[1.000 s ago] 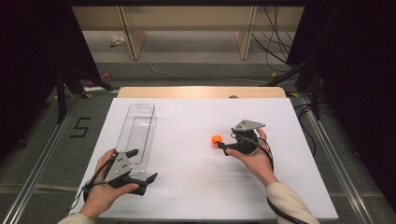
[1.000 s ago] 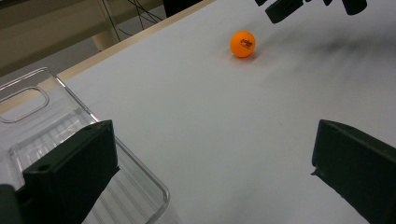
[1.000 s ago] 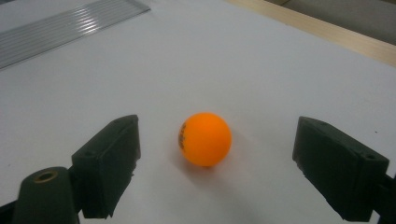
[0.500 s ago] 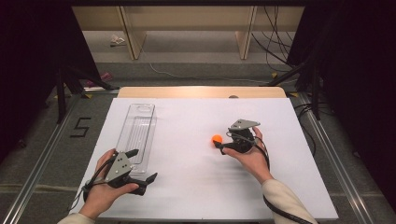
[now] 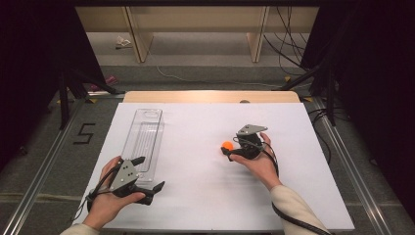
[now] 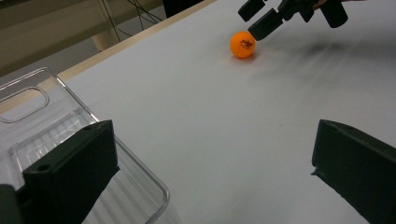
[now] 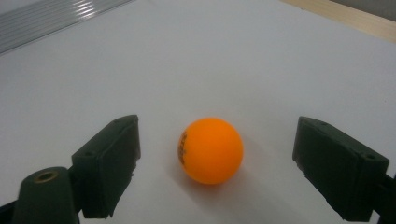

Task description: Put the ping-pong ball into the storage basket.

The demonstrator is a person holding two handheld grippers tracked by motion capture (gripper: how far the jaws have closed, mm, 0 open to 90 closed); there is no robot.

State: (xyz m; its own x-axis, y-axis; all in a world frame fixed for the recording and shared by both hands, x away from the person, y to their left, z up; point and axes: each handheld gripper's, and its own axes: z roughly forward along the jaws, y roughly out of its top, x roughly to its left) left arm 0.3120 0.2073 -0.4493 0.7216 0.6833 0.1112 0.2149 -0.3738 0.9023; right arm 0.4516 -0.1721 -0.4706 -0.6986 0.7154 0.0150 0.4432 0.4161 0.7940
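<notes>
An orange ping-pong ball (image 5: 227, 145) rests on the white table sheet (image 5: 195, 196), right of centre. My right gripper (image 5: 229, 149) stands open around it, one jaw on each side, neither touching. In the right gripper view the ball (image 7: 211, 150) sits between the jaws of the right gripper (image 7: 217, 135), with a gap on both sides. My left gripper (image 5: 149, 173) is open near the front left and holds nothing. The left gripper view shows the left gripper (image 6: 212, 140), the ball (image 6: 243, 44) far off, and the right gripper (image 6: 261, 16) beside it.
A clear plastic tray (image 5: 144, 139) lies lengthwise on the left of the sheet, and its near end (image 6: 140, 186) is just under my left jaw. A wooden strip (image 5: 210, 96) borders the table's far edge. Metal rails run along both sides.
My right gripper has slid a little left, so the ball now lies between its open jaws. The ball, the tray and the left gripper have stayed put.
</notes>
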